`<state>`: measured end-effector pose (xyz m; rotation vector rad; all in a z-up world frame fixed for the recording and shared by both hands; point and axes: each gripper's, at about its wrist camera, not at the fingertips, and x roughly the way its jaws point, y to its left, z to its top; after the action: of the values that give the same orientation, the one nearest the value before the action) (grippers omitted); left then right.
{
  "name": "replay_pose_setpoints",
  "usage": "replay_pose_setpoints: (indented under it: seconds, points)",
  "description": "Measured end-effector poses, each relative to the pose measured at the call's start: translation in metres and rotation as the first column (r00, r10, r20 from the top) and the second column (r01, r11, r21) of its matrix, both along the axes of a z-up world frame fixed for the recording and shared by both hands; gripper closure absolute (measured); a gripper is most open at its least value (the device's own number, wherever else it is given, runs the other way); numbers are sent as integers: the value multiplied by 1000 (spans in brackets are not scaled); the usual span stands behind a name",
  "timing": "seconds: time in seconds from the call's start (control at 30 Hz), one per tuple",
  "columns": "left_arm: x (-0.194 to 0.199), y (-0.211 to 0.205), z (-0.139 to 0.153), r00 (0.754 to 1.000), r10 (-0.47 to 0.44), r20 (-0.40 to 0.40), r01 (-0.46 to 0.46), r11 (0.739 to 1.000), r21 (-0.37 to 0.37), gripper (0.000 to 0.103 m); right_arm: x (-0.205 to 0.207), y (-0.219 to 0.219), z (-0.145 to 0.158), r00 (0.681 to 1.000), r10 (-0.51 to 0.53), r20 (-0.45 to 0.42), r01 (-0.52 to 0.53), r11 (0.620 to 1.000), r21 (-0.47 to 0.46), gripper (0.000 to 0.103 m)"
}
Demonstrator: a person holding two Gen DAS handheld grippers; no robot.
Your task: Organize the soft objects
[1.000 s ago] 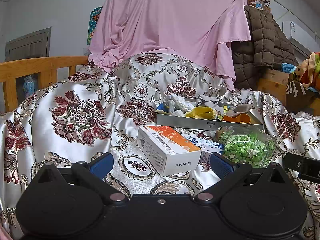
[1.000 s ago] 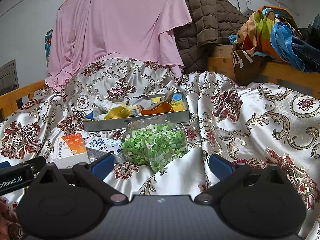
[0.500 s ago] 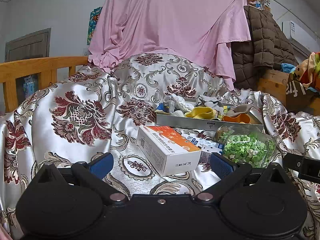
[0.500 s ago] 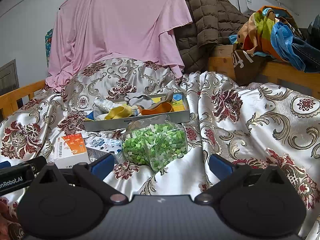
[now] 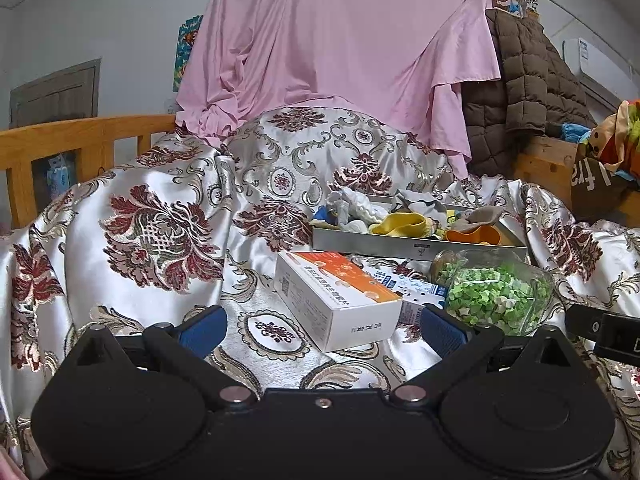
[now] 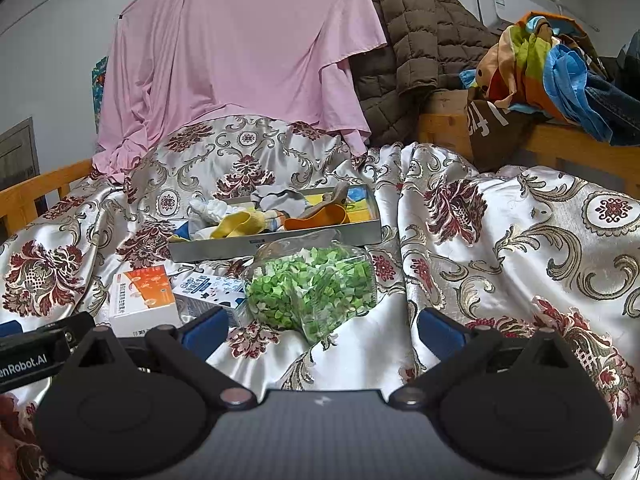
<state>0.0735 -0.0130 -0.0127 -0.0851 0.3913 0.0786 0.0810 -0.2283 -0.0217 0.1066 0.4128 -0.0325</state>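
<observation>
A patterned satin cloth (image 5: 152, 240) fills most of both views. On it, right of centre in the left wrist view, the long metal tray (image 5: 416, 245) of soft items runs its long axis from left to right, slanting slightly down to the right. Nearer lie the bag of green pieces (image 5: 492, 296) and the orange-and-white box (image 5: 336, 300), long axis angled toward lower right. The left gripper (image 5: 322, 326) and right gripper (image 6: 322, 324) sit low in frame, fingers wide apart, empty.
</observation>
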Motion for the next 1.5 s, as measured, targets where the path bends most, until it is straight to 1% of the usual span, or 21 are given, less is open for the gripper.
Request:
replay_pose_setpoints:
  seconds: [0.1,0.47,0.67,0.8,0.93,1.5]
  points:
    - [0,0,1,1000,6,1,-6,1000,14,1,0,0,0,1000,0,-1,0,1000,1,0]
    - [-2,1,3,1000,-6,16,6,1000,7,1,0,0,0,1000,0,-1,0,1000,2,0]
    - [-1,1,2,1000,3,4,-3,1000,11,1,0,1,0,1000,1,-1,-1,1000,1,0]
    - [0,2,2,1000,0,-12,0,1000,-2,1,0,0,0,1000,0,-1,0,1000,2,0]
    - [1,1,1,1000,3,-14,-2,1000,9,1,0,0,0,1000,1,-1,-1,1000,1,0]
    - [1,1,1,1000,5,-21,-5,1000,14,1,0,1,0,1000,1,-3,-1,1000,0,0]
